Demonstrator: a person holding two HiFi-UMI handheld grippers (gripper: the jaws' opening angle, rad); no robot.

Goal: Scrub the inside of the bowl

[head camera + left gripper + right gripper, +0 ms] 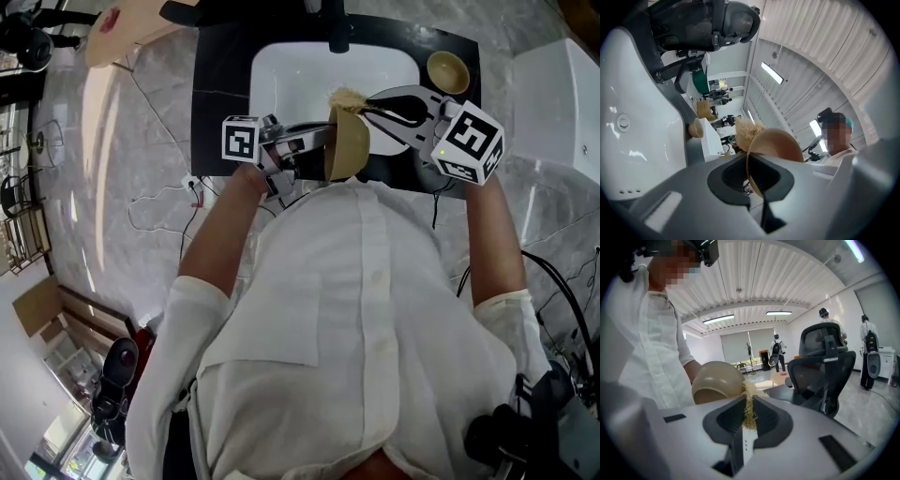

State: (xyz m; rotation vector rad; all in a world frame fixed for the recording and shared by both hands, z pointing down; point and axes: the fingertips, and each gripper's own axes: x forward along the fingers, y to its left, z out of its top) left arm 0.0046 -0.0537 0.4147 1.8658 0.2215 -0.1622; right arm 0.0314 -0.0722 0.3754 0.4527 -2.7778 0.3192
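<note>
1. Two grippers meet over the white sink (300, 75), which is set in a black table (217, 94).
2. Left gripper (319, 142): its jaws are clamped on the rim of the tan bowl (349, 142), which is tipped on edge above the sink's near side.
3. Right gripper (375, 103): its jaws are pinched narrow on a pale fibrous scrubber (347, 97), and the tuft rests against the bowl's upper rim.
4. One more small bowl (448, 71) sits on the table, to the right of the sink.

Scrubber (347, 97) at bowl (349, 146) rim, over sink (295, 77)
</note>
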